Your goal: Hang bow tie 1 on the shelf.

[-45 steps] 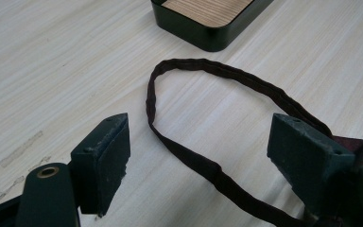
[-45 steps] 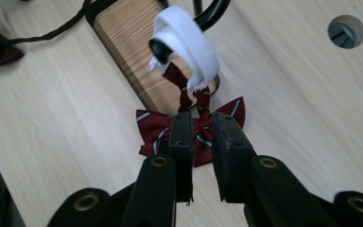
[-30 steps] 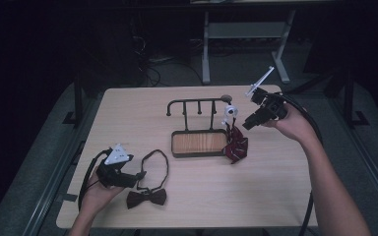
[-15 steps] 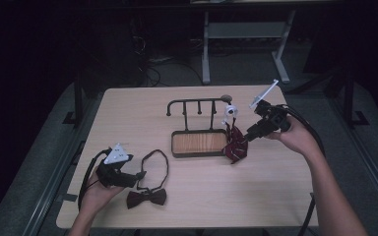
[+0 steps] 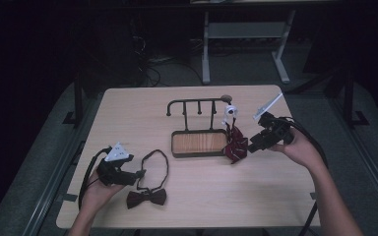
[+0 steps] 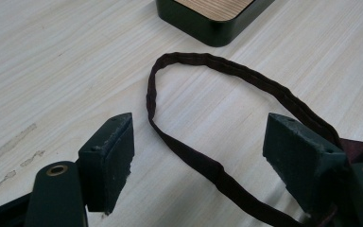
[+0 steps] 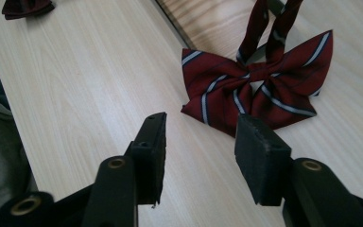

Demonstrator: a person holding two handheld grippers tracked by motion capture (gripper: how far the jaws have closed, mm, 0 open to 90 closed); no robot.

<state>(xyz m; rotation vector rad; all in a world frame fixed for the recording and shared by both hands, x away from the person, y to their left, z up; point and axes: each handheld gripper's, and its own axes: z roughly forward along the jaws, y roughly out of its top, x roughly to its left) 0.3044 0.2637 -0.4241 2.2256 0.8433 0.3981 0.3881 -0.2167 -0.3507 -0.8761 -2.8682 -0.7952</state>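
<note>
Right tool [image 5: 254, 145] sits just beside the striped maroon bow tie [image 5: 236, 149], jaws apart and they've just been opening, with nothing between them; in the right gripper view the bow tie [image 7: 260, 92] lies on the table [image 7: 90, 80] right past the tips, its strap running up toward the stand. That bow tie is at the right end of the little wood-topped tray [image 5: 199, 142] with the black hook rack [image 5: 197, 103]. Left tool [image 5: 140, 173] rests low on the table near the front left, jaws spread wide, and the dark bow tie's strap loop [image 6: 208, 118] runs between them without being pinched. The dark bow tie [image 5: 146, 197] itself lies just beside that tool.
</note>
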